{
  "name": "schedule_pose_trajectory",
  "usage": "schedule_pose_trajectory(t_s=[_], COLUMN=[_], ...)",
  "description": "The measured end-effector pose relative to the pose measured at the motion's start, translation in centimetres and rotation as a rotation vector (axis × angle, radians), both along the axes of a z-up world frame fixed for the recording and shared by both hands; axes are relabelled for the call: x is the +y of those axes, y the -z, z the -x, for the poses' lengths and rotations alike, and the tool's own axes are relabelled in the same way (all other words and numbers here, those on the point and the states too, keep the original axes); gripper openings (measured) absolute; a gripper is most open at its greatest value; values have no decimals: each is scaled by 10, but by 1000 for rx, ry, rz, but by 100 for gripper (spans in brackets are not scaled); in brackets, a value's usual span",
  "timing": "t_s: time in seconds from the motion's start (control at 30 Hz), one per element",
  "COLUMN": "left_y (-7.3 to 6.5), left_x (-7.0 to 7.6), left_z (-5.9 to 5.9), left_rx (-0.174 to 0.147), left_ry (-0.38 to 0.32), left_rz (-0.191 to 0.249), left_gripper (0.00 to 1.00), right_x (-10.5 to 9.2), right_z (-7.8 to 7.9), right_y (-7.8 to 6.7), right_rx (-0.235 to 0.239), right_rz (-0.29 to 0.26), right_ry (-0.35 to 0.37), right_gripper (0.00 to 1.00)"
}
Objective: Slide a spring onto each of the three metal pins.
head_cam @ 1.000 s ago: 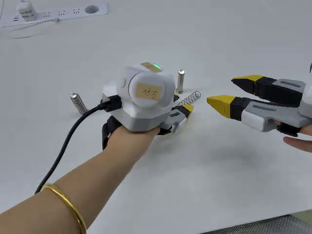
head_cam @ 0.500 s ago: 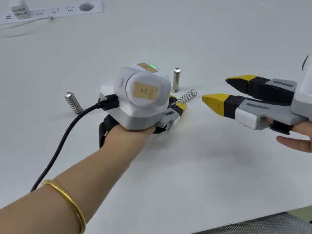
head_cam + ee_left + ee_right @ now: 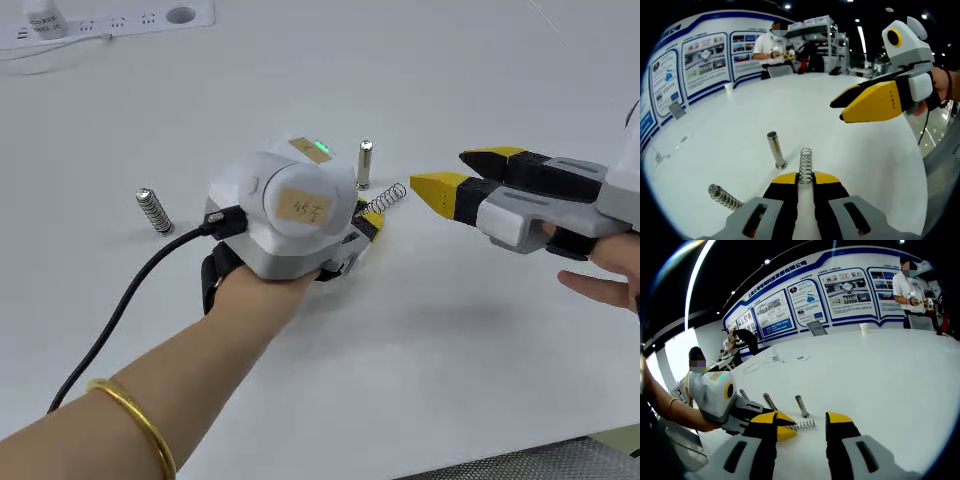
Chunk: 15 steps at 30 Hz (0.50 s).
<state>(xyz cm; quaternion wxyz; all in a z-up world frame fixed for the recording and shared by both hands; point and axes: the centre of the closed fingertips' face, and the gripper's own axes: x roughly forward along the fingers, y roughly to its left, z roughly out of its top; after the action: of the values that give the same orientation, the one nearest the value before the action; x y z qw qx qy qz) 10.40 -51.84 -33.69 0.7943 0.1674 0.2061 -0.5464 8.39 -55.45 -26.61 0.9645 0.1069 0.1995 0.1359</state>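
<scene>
White table (image 3: 420, 360) in a hall. The right gripper view takes in blue-trimmed wall boards (image 3: 840, 290), and the head view a power strip (image 3: 110, 22). The left gripper (image 3: 805, 178) pinches a spring (image 3: 805, 161) by its end, with a bare pin (image 3: 774, 149) just ahead-left of its tips. The right gripper (image 3: 440, 170) hovers beside it, jaws apart.

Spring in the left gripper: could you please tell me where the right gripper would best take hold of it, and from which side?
Probably its free end: the spring juts out past the left gripper's shut yellow tips, bare coils pointing toward the open right gripper. Come in from that far side, jaws straddling the coil across its axis.
</scene>
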Motion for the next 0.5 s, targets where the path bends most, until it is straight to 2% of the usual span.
schedule_pose_trajectory(t_s=[0.23, 0.33, 0.5], left_y=[-13, -20, -31], left_x=[6, 9, 14], left_z=[6, 9, 13], left_rx=[-13, -41, -53], left_ry=[-10, -2, -3], left_rz=[46, 69, 114], left_gripper=[10, 10, 10], right_x=[1, 2, 5], right_z=[-3, -4, -5], right_y=[-2, -4, -5], right_rx=[21, 31, 53], right_rz=[-22, -40, -66], right_ry=[10, 16, 24], right_gripper=[40, 39, 36])
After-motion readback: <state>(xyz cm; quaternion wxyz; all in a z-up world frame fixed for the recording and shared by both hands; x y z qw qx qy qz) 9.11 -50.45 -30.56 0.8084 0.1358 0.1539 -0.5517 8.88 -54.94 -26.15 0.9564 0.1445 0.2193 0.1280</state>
